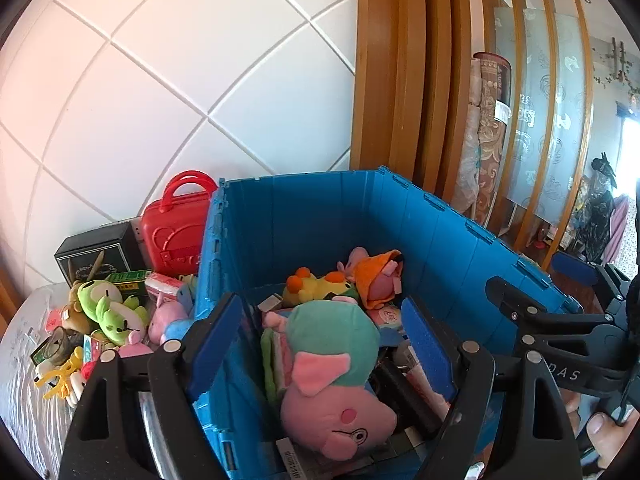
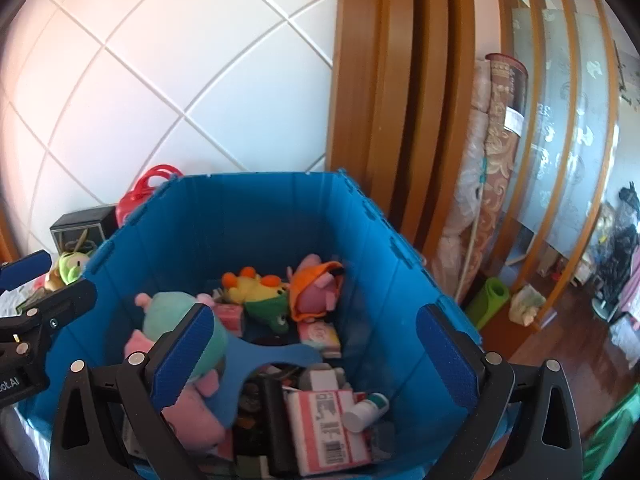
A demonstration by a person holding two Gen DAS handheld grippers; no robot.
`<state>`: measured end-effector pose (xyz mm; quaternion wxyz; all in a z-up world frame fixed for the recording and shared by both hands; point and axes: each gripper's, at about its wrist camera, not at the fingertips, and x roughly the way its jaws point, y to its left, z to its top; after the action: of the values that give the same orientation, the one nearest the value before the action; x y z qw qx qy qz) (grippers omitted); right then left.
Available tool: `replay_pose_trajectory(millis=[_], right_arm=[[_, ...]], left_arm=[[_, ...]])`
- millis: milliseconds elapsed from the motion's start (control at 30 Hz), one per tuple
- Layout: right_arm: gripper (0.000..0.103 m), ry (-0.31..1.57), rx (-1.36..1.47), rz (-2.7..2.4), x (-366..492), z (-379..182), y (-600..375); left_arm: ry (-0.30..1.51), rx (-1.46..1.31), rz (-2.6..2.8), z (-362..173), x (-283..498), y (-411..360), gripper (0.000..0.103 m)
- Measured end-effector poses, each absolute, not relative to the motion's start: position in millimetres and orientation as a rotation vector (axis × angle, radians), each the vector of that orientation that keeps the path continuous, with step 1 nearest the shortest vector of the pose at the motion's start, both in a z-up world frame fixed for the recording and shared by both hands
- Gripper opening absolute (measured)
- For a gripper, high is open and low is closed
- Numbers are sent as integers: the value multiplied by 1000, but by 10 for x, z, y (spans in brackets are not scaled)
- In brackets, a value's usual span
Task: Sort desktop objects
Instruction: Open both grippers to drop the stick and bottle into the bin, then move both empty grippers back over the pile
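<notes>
We hold both grippers spread wide, empty, over the blue crate (image 1: 320, 216): left gripper (image 1: 324, 336), right gripper (image 2: 320, 340). Pig plush (image 1: 332, 380) lies inside among boxes; green frog plush (image 1: 108, 308) and red case (image 1: 176, 228) crowd the bench left of the crate wall.

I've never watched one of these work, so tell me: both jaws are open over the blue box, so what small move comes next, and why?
Probably the left gripper swings left toward the green frog plush in the pile outside the blue crate. Both grippers look empty with jaws open, the right gripper too, and the pink pig plush already lies in the crate, while toys outside remain unsorted.
</notes>
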<state>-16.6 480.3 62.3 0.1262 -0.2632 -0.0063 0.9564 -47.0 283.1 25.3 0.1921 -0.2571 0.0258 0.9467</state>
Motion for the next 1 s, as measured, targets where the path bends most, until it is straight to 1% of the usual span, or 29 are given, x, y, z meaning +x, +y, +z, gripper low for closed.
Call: replay_pose_trajectory(millis=[167,267,300,500,667,733,833,1000], right_arm=[[103,-49,-762,2843,-187,700,4475],[103,-81,-759,2895,-222,733,4178],[103,-95,-758,2910,-239,742,4069],[103,-181,-764,2994,-387,764,3346],[103,-249,-773,3092,-486,770,2606],[103,-269,-793,3123,-547,730,2312],[103,-279,-864,3160,-663,593,1909],[103,-238,-1038,3185,-932,239,1370]], left_arm=[[32,-703,2732,291,-402,2430,84],[6,-702,2787,288,-374,2126,96],[-9,-694,2808,286,-358,2007,98],[-84,-708,2917,210,-325,1186,99],[-192,-794,2985,33,-401,322,99],[-242,-847,2993,-89,-430,-37,99],[-263,-945,3049,-301,-492,-560,99],[-291,-1136,3098,-752,-605,-1285,99]])
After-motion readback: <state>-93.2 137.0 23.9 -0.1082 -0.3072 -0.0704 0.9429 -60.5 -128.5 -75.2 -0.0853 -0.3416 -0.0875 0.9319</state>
